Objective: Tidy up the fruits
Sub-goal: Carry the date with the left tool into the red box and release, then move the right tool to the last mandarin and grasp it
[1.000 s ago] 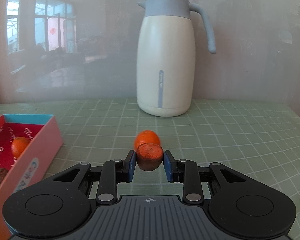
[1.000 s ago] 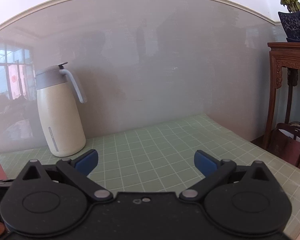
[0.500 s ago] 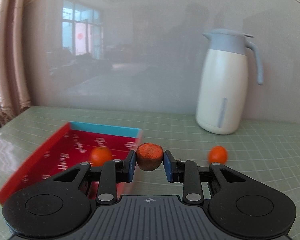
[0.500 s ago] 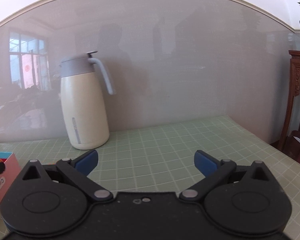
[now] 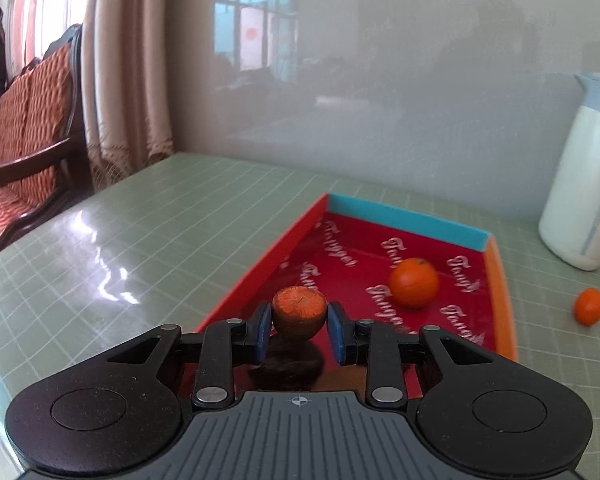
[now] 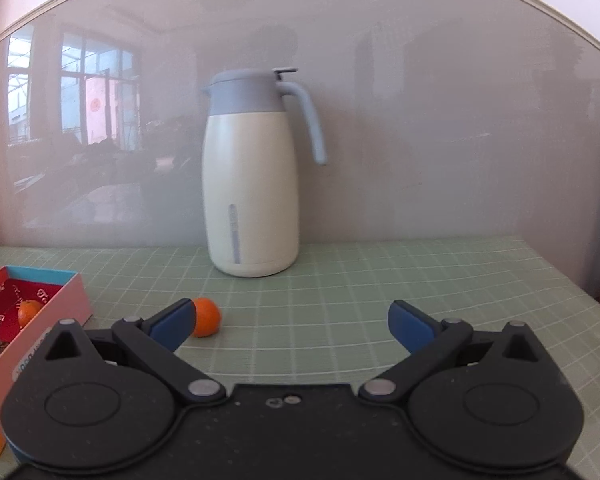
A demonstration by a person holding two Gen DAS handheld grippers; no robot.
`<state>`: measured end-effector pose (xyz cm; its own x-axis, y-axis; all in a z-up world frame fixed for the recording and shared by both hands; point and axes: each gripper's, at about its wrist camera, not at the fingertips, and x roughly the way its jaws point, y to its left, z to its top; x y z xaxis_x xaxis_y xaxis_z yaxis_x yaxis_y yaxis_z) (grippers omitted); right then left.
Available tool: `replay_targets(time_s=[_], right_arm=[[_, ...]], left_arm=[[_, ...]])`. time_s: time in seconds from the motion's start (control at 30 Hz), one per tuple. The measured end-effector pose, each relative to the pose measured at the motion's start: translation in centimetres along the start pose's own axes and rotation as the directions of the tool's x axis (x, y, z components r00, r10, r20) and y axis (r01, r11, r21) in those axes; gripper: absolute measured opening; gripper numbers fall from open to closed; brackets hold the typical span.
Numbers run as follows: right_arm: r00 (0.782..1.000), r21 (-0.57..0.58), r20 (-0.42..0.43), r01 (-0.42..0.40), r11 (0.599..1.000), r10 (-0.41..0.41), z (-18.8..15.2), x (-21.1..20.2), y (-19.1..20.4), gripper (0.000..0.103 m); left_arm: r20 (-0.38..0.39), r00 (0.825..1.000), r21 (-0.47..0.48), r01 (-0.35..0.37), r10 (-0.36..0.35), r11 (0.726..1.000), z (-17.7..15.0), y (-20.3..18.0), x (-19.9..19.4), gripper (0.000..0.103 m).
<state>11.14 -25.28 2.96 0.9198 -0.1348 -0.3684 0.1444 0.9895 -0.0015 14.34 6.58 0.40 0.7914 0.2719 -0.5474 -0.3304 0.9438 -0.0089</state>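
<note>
My left gripper is shut on a small brown fruit with an orange top, held over the near end of a red box. An orange lies inside the box, and a dark brown fruit sits in it just under the held one. Another small orange rests on the table to the right of the box. In the right wrist view that orange lies just beyond the left finger of my right gripper, which stands open and empty. The box shows at the left edge there.
A cream and blue-grey thermos jug stands at the back by the glossy wall. The table has a green checked cover. A wooden chair with striped cushions and curtains stand beyond the table's left end.
My left gripper has swung left with the brown fruit, from above the loose orange to over the red box. The right gripper has turned left, bringing the jug, orange and box into view.
</note>
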Motion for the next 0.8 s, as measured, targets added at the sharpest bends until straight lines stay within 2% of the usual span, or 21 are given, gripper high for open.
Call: replay_targets(time_s=[0.13, 0.43, 0.63, 0.7, 0.8], right_arm=[[1.000, -0.023, -0.011, -0.029, 0.999, 0.029, 0.0, 0.7, 2.1, 0.103], [0.997, -0.051, -0.040, -0.070, 0.996, 0.068, -0.1, 2.5, 5.7, 0.103], [0.995, -0.059, -0.050, -0.088, 0.994, 0.085, -0.2, 3.0, 7.2, 0.103], [0.995, -0.064, -0.049, -0.092, 0.994, 0.089, -0.2, 3.1, 7.6, 0.103], [0.994, -0.066, -0.051, -0.095, 0.993, 0.091, -0.3, 3.2, 7.9, 0.103]], left_arm=[[-0.019, 1.000, -0.013, -0.002, 0.001, 1.000, -0.4, 1.3, 0.5, 0.030], [-0.053, 0.996, -0.049, 0.067, -0.069, 0.997, -0.2, 2.9, 0.4, 0.032], [-0.061, 0.990, -0.063, 0.122, -0.125, 0.991, -0.2, 3.3, -0.1, 0.047], [-0.044, 0.990, -0.050, 0.134, -0.137, 0.990, -0.1, 3.2, -0.5, 0.058], [-0.015, 0.989, -0.023, 0.150, -0.150, 0.988, 0.1, 2.9, -1.3, 0.068]])
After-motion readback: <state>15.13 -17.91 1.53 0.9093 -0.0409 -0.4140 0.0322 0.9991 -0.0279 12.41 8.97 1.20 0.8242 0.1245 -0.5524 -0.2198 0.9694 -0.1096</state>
